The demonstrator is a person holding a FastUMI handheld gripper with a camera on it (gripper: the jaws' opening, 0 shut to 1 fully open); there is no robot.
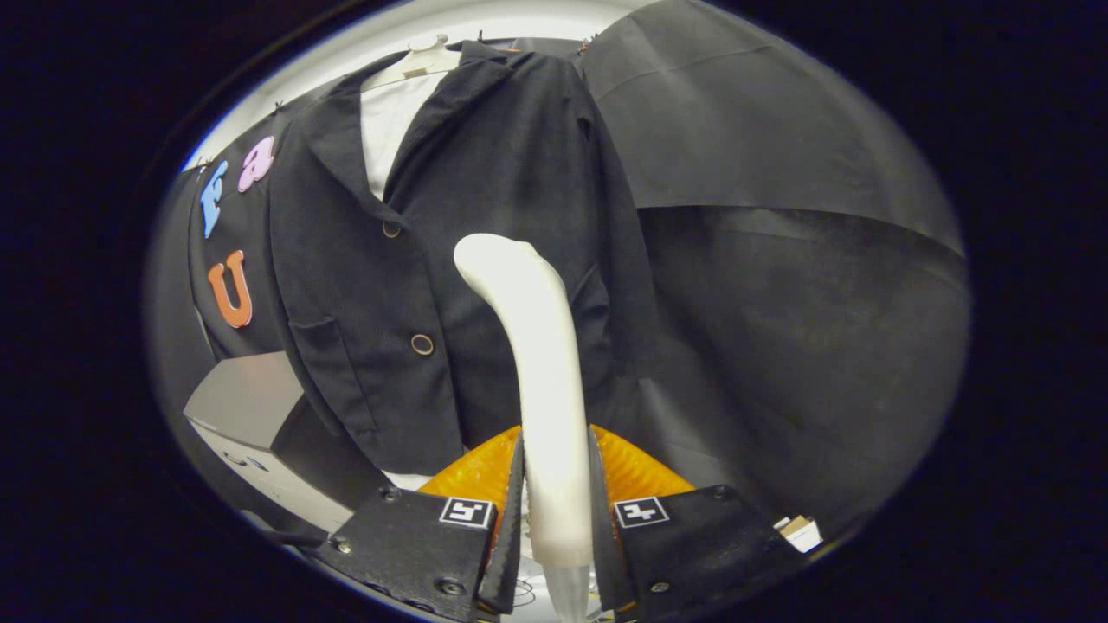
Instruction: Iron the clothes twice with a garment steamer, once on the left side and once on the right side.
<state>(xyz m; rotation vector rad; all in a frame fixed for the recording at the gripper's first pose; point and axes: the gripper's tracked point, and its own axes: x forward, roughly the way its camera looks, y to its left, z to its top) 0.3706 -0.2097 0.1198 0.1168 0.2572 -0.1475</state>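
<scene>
The gripper (557, 502) is clenched on the white handle of the garment steamer (537, 363), one finger pressing each side of it. The steamer rises upright from between the fingers and curves to the left at its rounded head, which lies over the front of the jacket (450, 234). Whether the head touches the cloth cannot be told.

The dark jacket hangs on a white dress form (407, 95) on the far side, just beyond the steamer. It is open at the collar, where the form's white chest shows, and two round buttons (421, 344) run down its front to the left of the steamer. A patch pocket sits lower on the left. Left of the jacket's hem stands a grey box (247, 402).
</scene>
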